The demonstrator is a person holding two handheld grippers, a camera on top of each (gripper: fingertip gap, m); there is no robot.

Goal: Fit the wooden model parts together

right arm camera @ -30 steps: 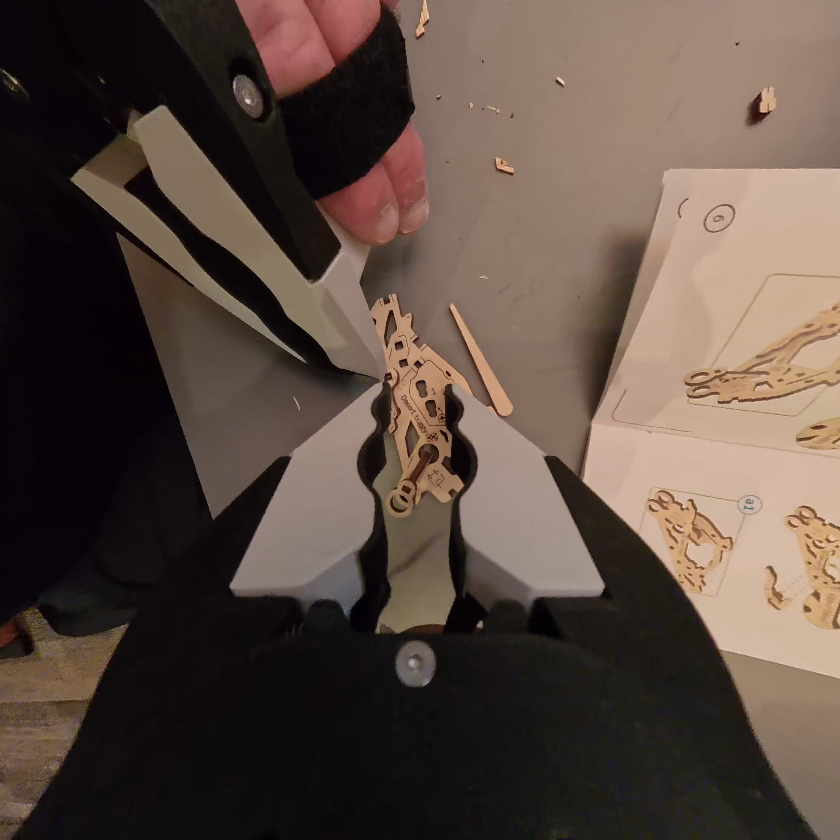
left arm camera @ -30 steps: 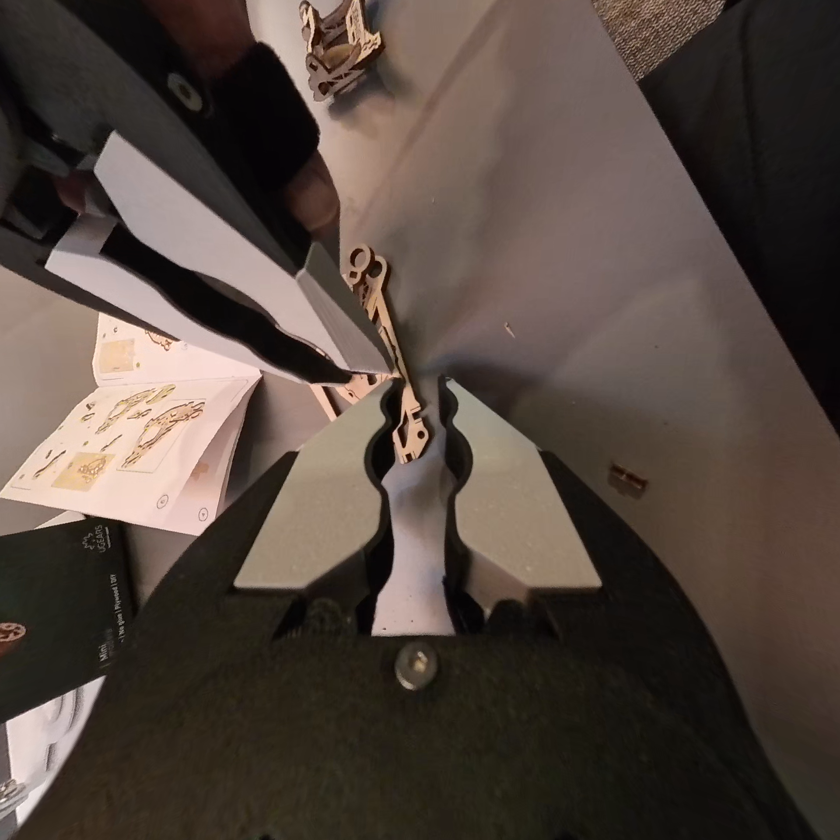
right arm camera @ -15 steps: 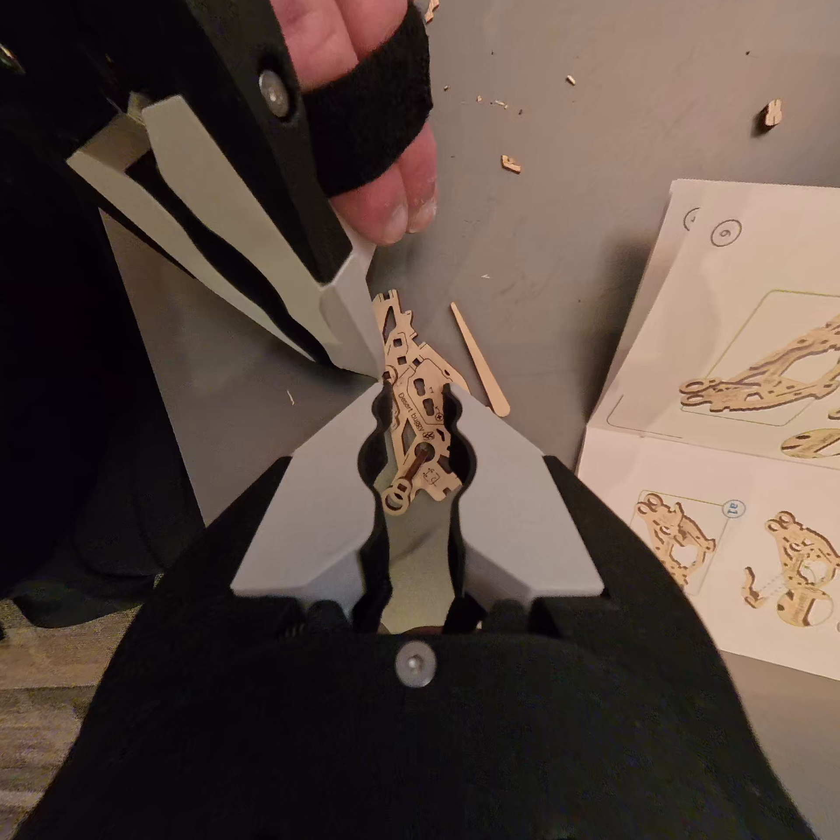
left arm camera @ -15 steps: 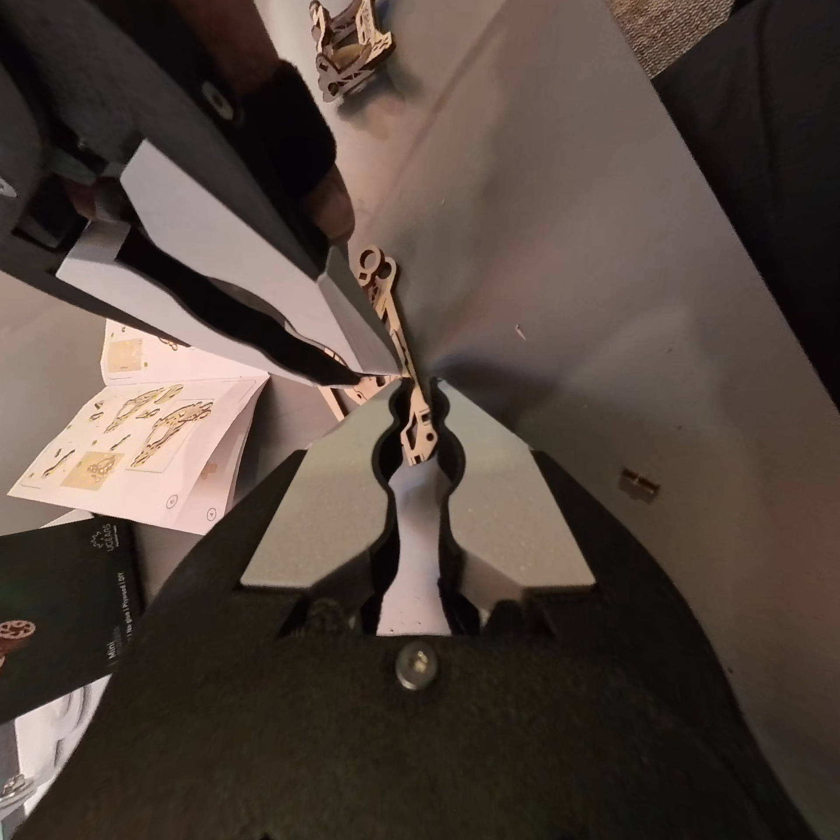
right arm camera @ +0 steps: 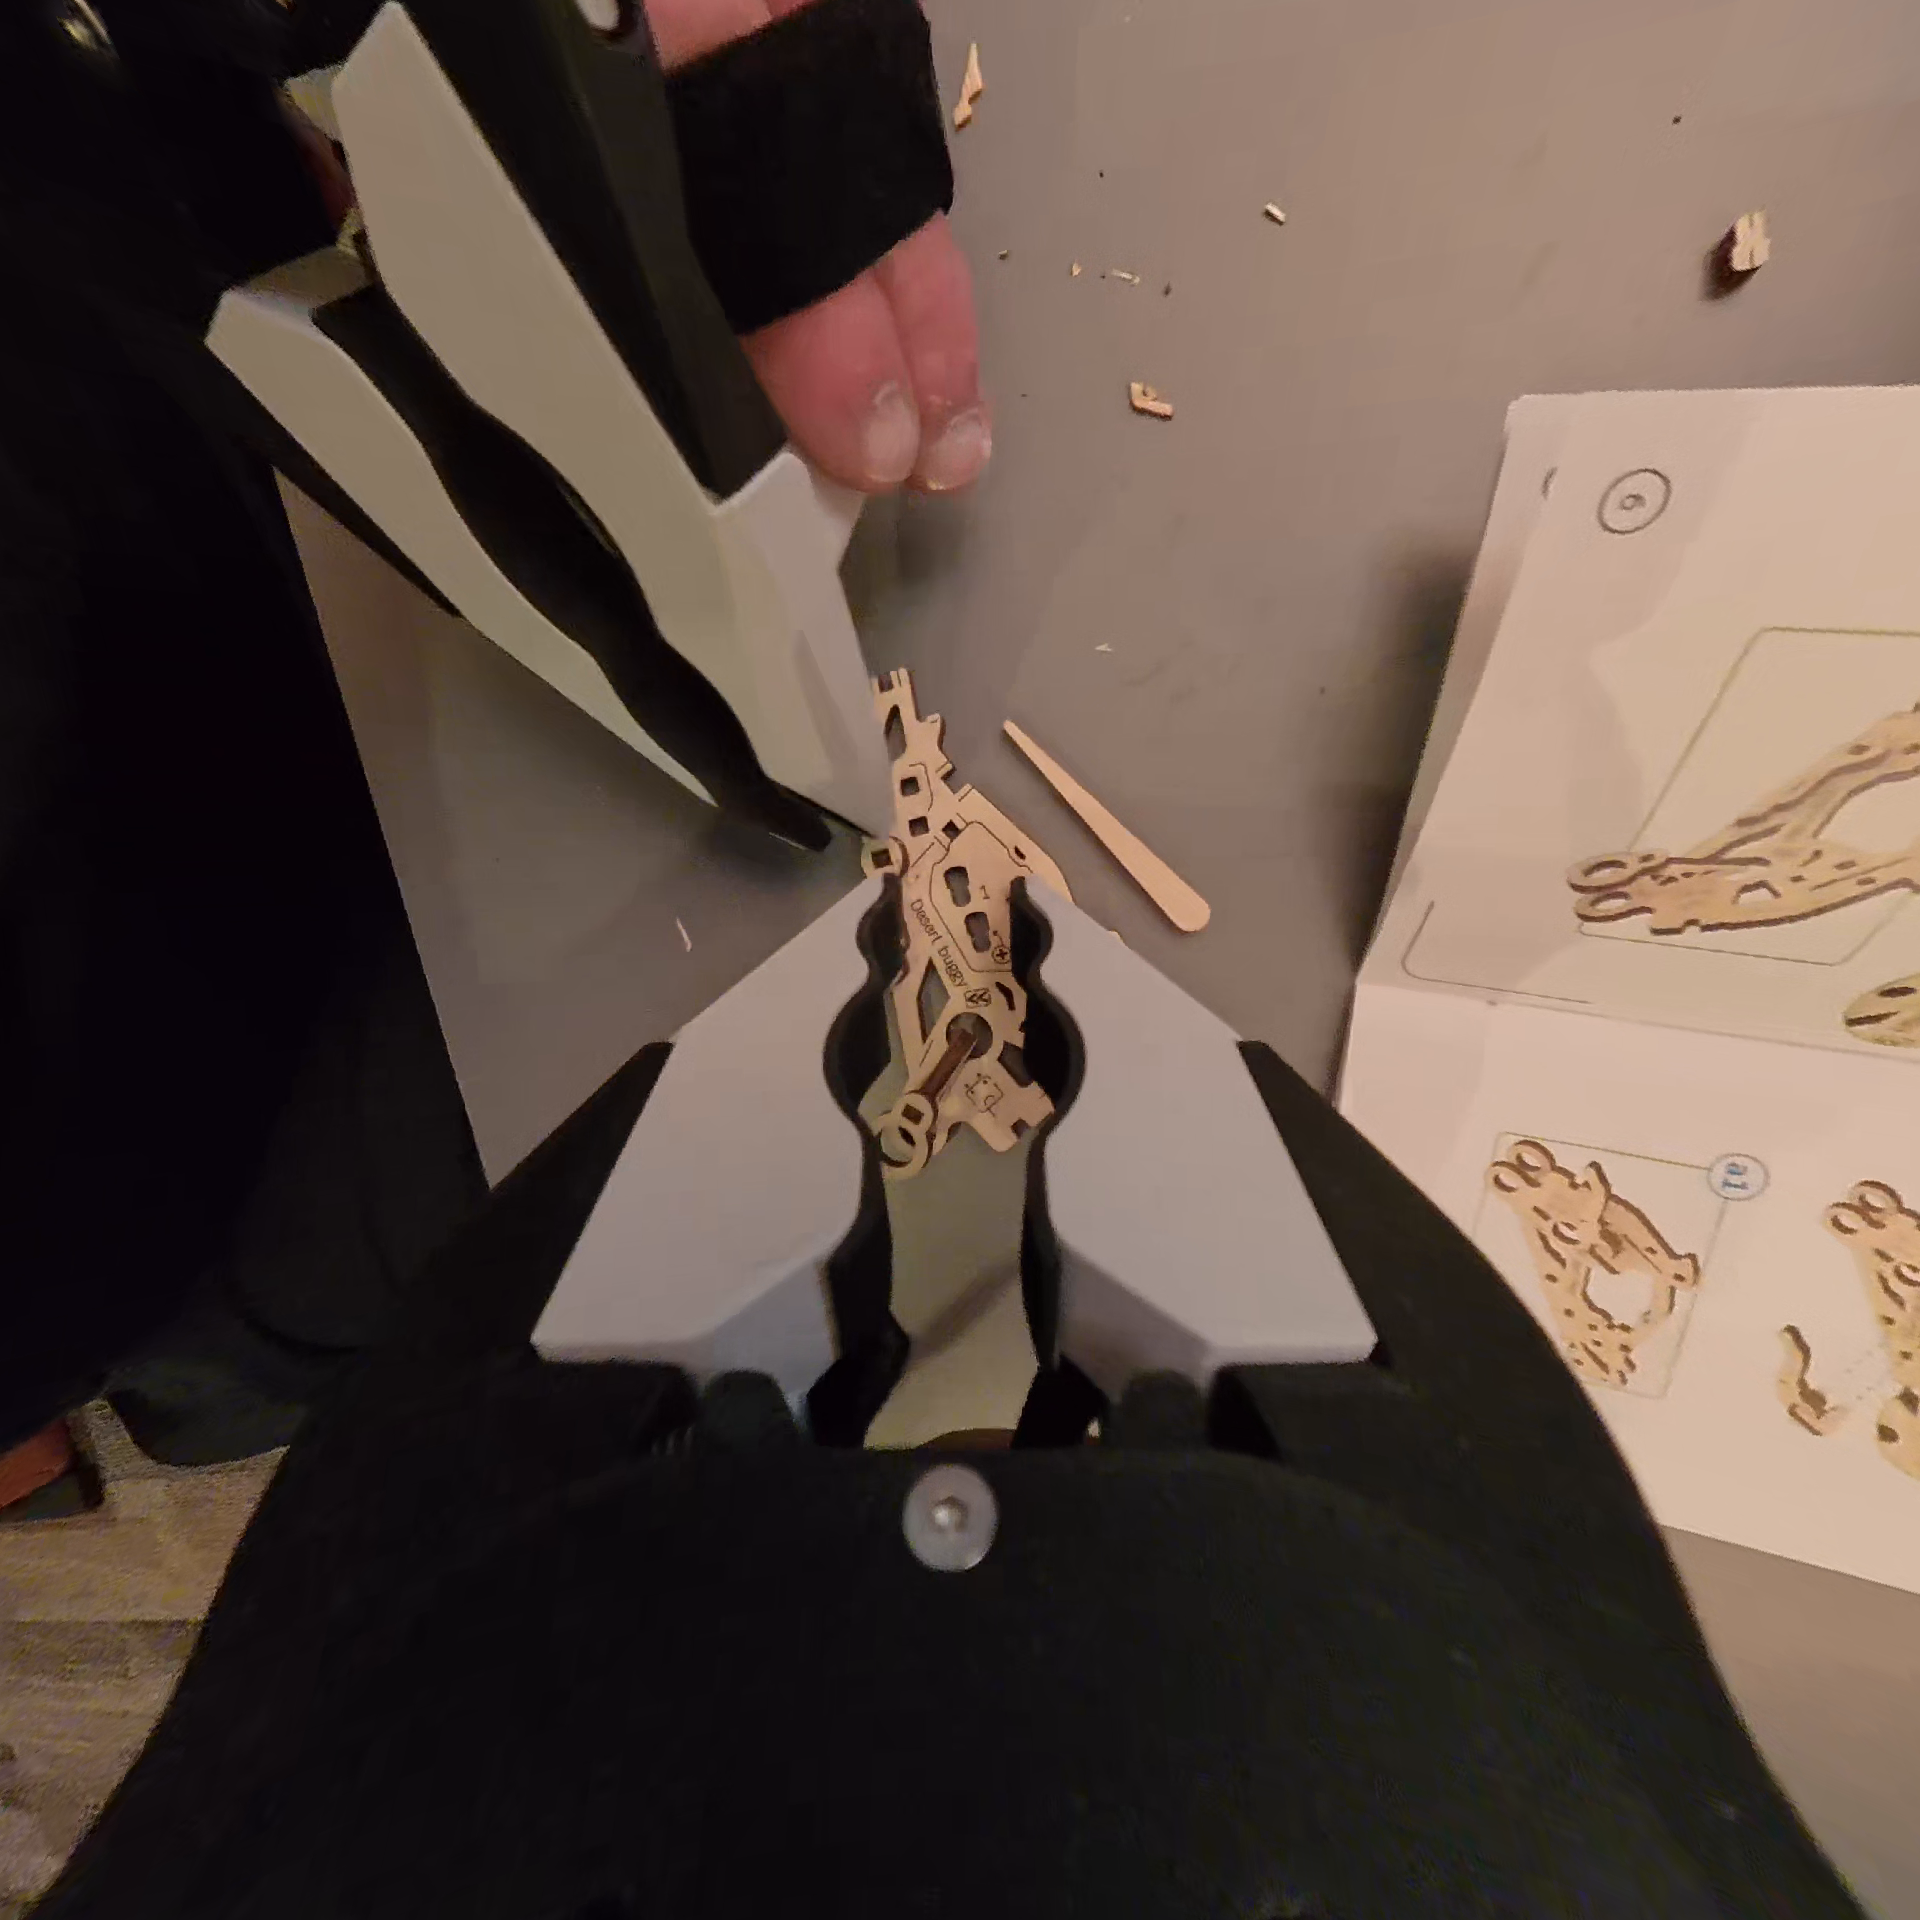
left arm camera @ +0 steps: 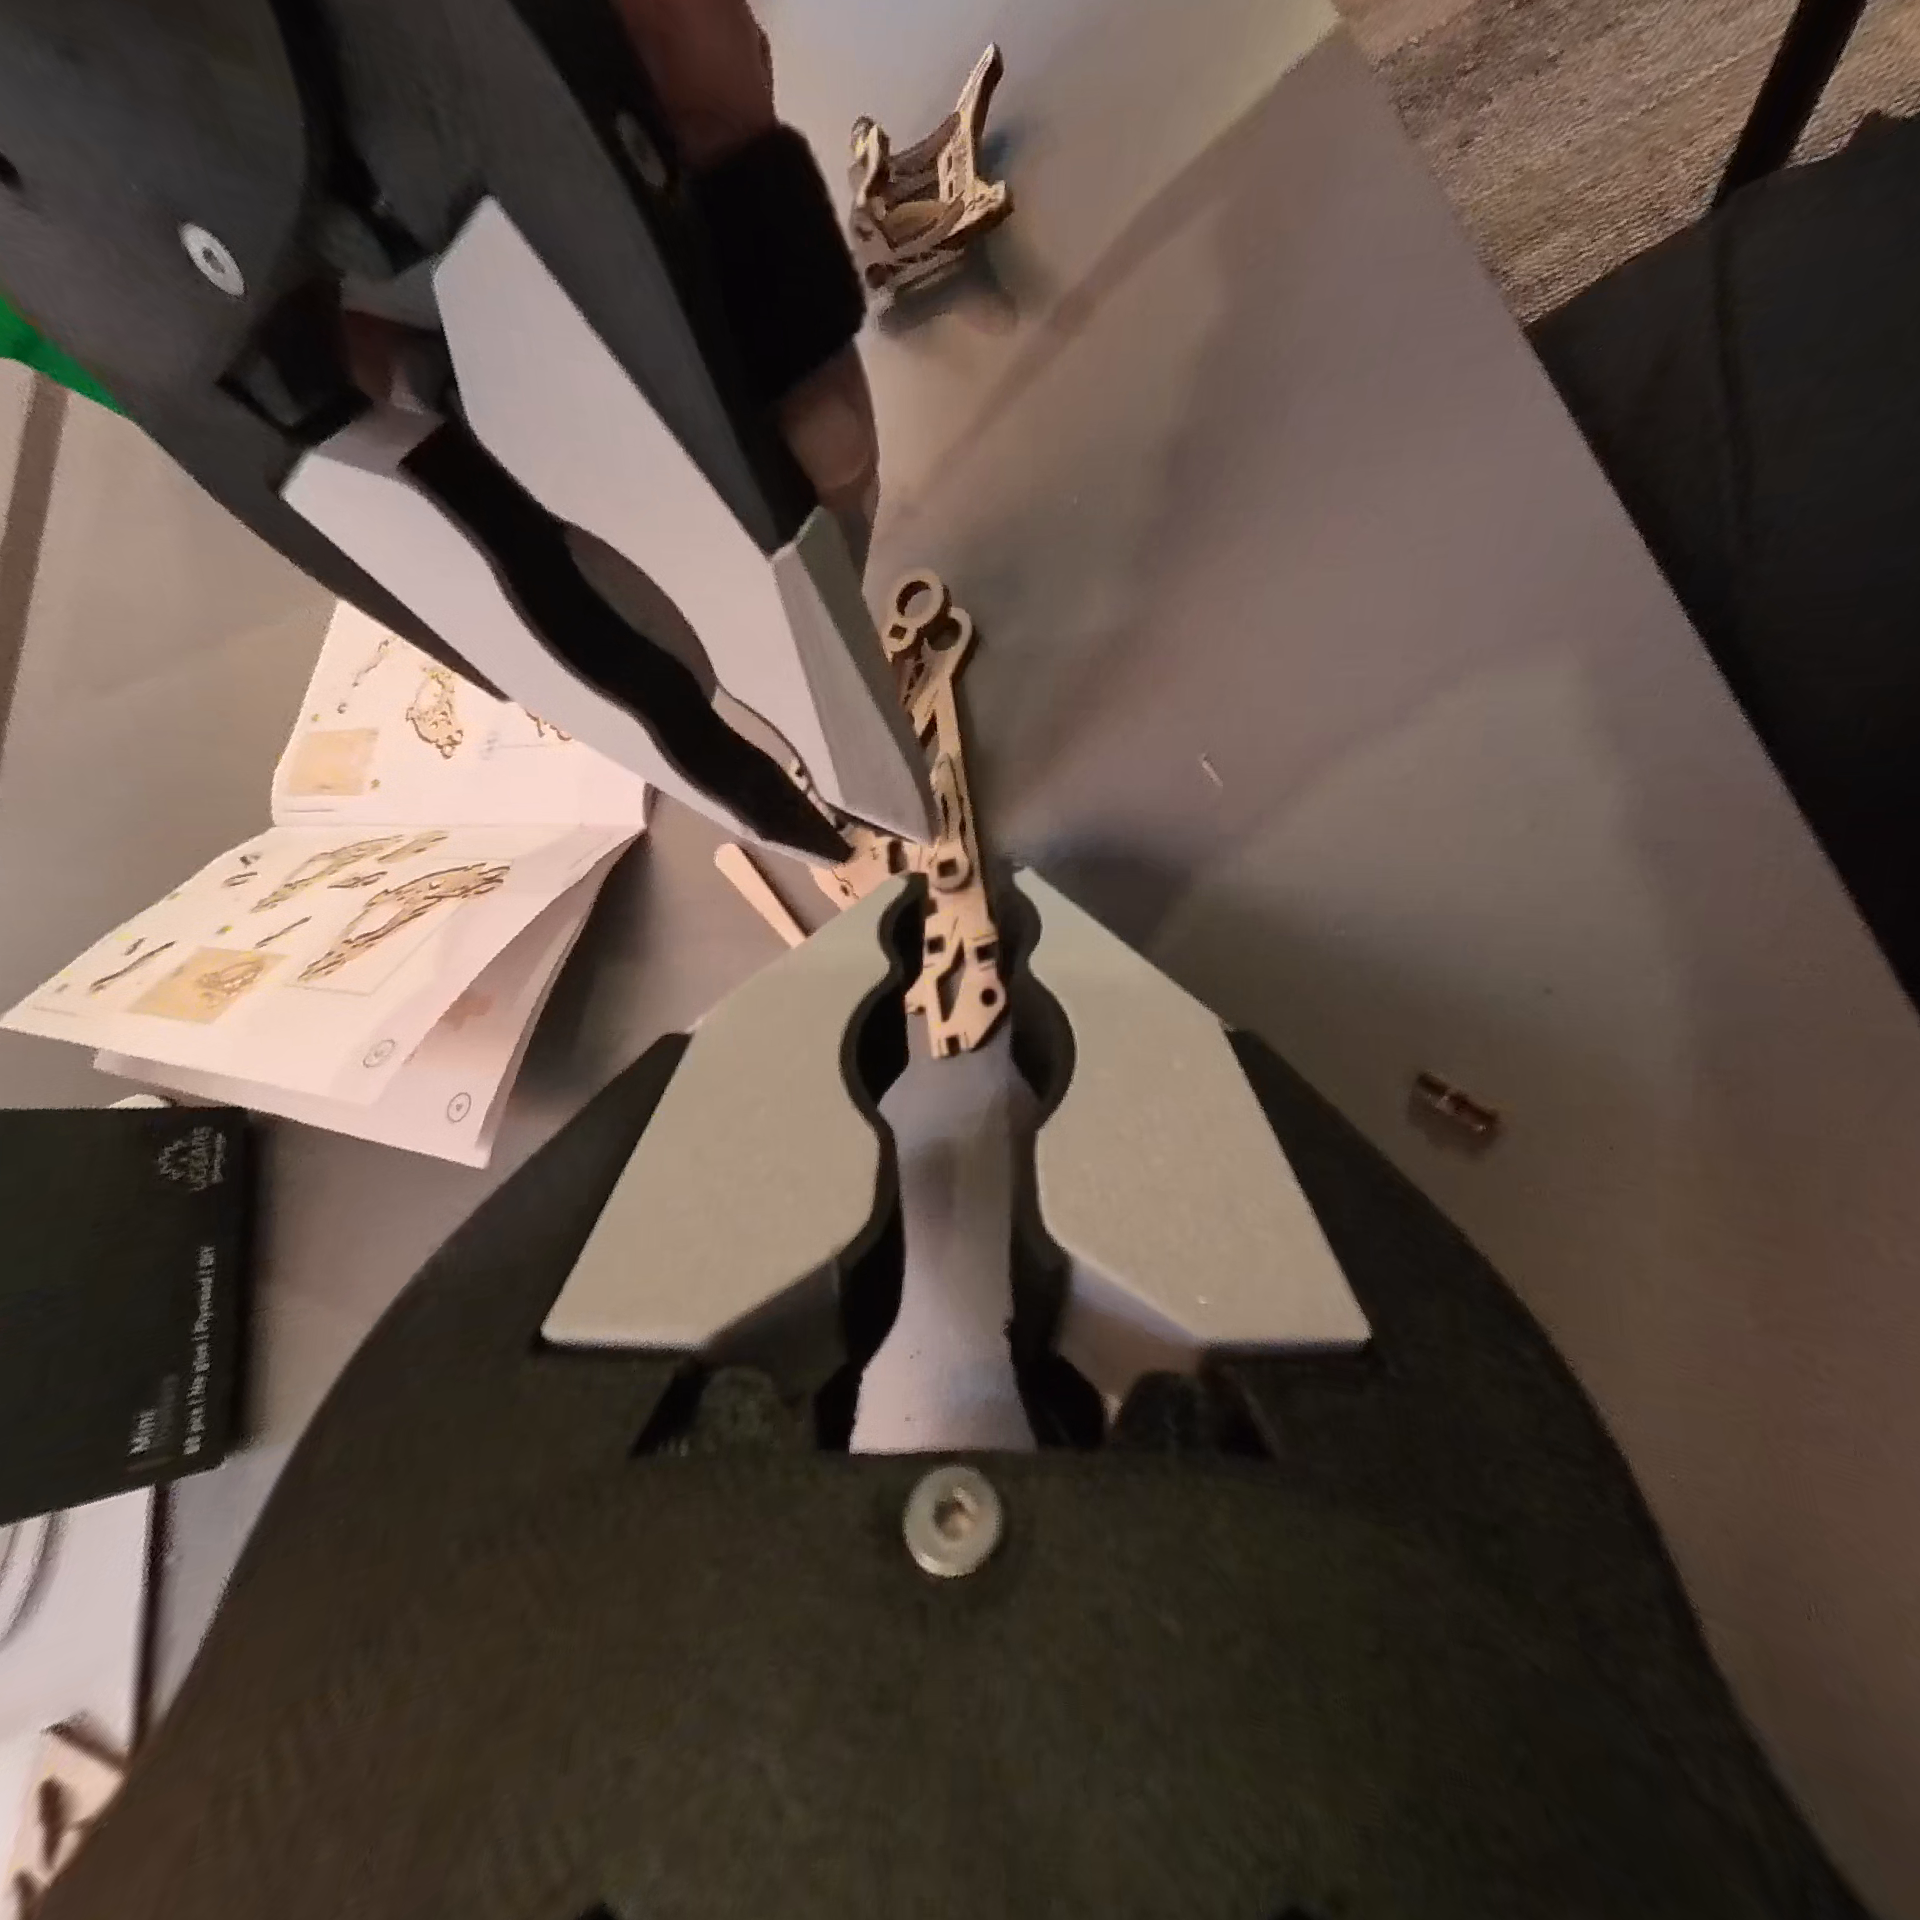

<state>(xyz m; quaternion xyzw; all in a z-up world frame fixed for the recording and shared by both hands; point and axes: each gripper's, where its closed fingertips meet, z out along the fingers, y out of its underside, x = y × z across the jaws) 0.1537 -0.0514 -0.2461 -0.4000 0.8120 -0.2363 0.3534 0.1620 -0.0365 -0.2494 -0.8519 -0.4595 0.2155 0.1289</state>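
Plywood is filling your left wrist view: your left gripper (left arm camera: 961, 935) is clamping a narrow wooden strip (left arm camera: 951, 883) edge-on between its pads, the strip's ringed end pointing away over the grey table (left arm camera: 1299, 623). Your right gripper (left arm camera: 873, 831) is reaching in from the upper left, its tips meeting the strip just beyond your own. An open instruction booklet (left arm camera: 343, 935) is lying to the left, and a part-built wooden model (left arm camera: 925, 208) is sitting farther off.

Turning to the right wrist view, your right gripper (right arm camera: 951, 914) is pinching a flat engraved wooden panel (right arm camera: 961, 987) joined to the strip, with the left gripper's fingers (right arm camera: 800, 727) touching its far end. A loose wooden stick (right arm camera: 1112, 831) is lying just beside, on the table.
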